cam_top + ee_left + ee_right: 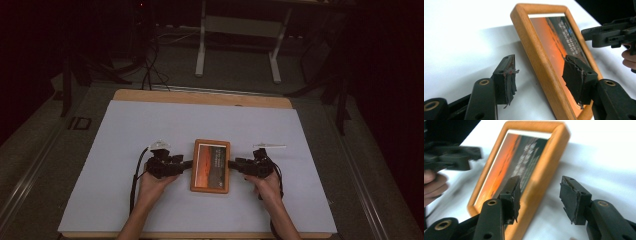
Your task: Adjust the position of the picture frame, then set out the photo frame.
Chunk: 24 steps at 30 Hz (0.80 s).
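1. Wooden picture frame [210,166] lying flat on the white table cover [125,130], at the near middle, holding an orange sunset print with pale lettering.
2. Left gripper [188,163] at the frame's left edge, jaws apart and astride the wooden rim in the left gripper view [537,75], pads [507,80] clear of the wood.
3. Right gripper [232,164] at the frame's right edge, jaws likewise spread across the rim [539,197], no pad pressing on it.
4. Small clear object [160,145] just beyond the left gripper; too small to name.
5. Thin pale strip [270,146] beyond the right gripper, right of the frame.
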{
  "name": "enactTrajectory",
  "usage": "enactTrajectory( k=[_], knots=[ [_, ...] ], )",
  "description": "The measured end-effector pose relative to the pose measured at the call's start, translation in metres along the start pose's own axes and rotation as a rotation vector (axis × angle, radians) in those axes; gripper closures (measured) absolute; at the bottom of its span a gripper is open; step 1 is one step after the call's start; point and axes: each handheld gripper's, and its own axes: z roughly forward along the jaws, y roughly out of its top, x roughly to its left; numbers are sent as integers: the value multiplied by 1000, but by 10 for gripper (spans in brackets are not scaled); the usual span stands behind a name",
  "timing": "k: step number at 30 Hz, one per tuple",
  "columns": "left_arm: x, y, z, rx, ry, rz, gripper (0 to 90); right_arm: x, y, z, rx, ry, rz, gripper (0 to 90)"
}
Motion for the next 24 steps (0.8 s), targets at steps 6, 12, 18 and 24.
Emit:
enactTrajectory(
  k=[6, 12, 18, 24],
  knots=[
    [-2, -7, -15, -57, 23, 3, 441, 6, 6, -7, -40, -78, -48, 460],
    [-6, -13, -22, -68, 7, 7, 450, 17, 10, -3, -25, -143, -141, 408],
    [-15, -22, -28, -44, 16, 37, 448, 31, 17, 3, -9, -230, -268, 441],
    [-17, -23, -28, -33, 26, 71, 447, 32, 27, 3, -29, -264, -308, 741]
  ],
)
